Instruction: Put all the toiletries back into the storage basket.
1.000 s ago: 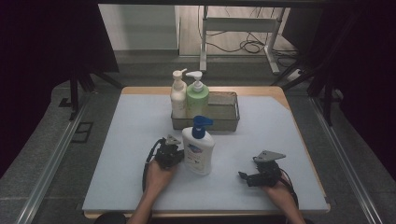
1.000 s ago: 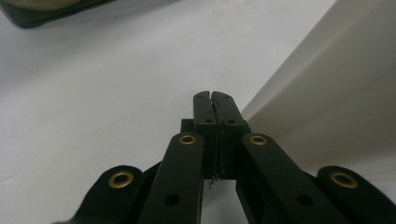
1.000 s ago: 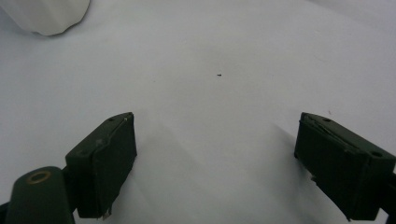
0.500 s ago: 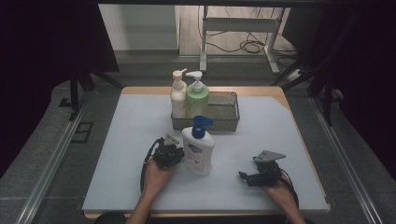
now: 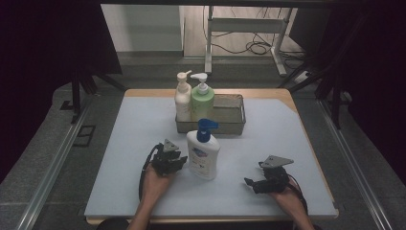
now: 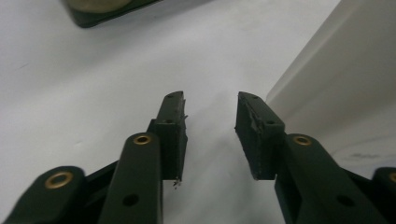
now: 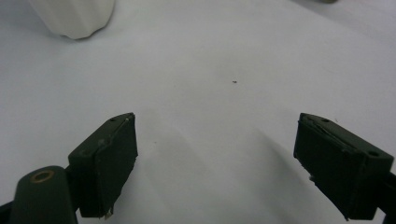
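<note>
The white pump bottle (image 5: 203,154) stands upright near the surface's (image 5: 124,143) front edge, just beside our left gripper (image 5: 173,160), whose fingers (image 6: 172,122) have just been opening, empty. Our right gripper (image 5: 256,184) gapes wide, empty. We judge it smooth, slippery, top-heavy; grip the flat body low

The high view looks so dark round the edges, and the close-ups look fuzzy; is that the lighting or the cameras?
Mostly lighting in the high view: the table is evenly lit and the surroundings fall into shadow. In the left gripper view the white bottle is a soft blur while the left tool is sharp. In the right gripper view the right tool throws faint shadows on the mat, without glare.
</note>
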Demonstrator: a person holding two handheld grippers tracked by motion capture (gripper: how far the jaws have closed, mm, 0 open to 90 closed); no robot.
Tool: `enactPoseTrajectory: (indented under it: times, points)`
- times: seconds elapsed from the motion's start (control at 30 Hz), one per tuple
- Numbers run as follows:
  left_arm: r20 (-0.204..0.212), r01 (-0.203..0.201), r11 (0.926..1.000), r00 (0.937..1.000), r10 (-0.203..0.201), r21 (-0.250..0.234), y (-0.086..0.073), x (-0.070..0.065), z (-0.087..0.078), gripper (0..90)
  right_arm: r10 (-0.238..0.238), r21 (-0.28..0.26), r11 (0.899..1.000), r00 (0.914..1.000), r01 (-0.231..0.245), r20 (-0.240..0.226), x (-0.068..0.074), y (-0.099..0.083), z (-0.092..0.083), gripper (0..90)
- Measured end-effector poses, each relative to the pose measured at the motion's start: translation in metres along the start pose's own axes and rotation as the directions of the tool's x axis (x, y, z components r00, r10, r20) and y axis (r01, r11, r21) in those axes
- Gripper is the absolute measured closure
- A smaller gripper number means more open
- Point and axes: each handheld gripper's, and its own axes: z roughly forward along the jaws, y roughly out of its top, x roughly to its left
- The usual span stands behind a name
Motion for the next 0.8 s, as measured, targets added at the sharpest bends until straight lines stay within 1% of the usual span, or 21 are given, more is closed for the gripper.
enactPoseTrajectory:
  times: [0.23,0.33,0.4,0.43,0.5,0.7,0.8]
  points:
    - [-0.009,0.003,1.0,1.0,-0.003,-0.007,-0.008,-0.002,-0.009,53.4,-0.021,-0.012,1.0,0.9997,0.021,-0.013,0.008,0.005,-0.006,13.3]
    - [-0.013,0.0,1.0,0.9999,0.0,-0.001,-0.012,-0.004,-0.012,49.6,-0.029,-0.009,1.0,0.9994,0.029,-0.02,0.011,0.006,-0.009,13.2]
    - [-0.024,-0.009,0.9999,0.9997,0.009,0.006,-0.015,-0.005,-0.014,46.1,-0.029,-0.006,1.0,0.9992,0.029,-0.027,0.012,0.007,-0.01,13.2]
    - [-0.028,-0.005,1.0,0.9996,0.006,0.007,-0.017,-0.005,-0.016,44.2,-0.029,0.0,1.0,0.9989,0.029,-0.036,0.012,0.008,-0.01,13.3]
    - [-0.033,-0.004,1.0,0.9995,0.004,0.004,-0.019,-0.005,-0.02,40.3,-0.034,0.003,0.999,0.9987,0.034,-0.039,0.014,0.01,-0.011,13.2]
    - [-0.042,0.012,0.9999,0.999,-0.012,-0.001,-0.028,-0.003,-0.031,29.4,-0.048,-0.013,0.999,0.9978,0.047,-0.046,0.019,0.018,-0.016,13.0]
    - [-0.044,0.02,0.9998,0.9988,-0.02,-0.001,-0.032,-0.003,-0.035,24.8,-0.052,-0.014,0.999,0.997,0.052,-0.057,0.022,0.021,-0.018,11.9]
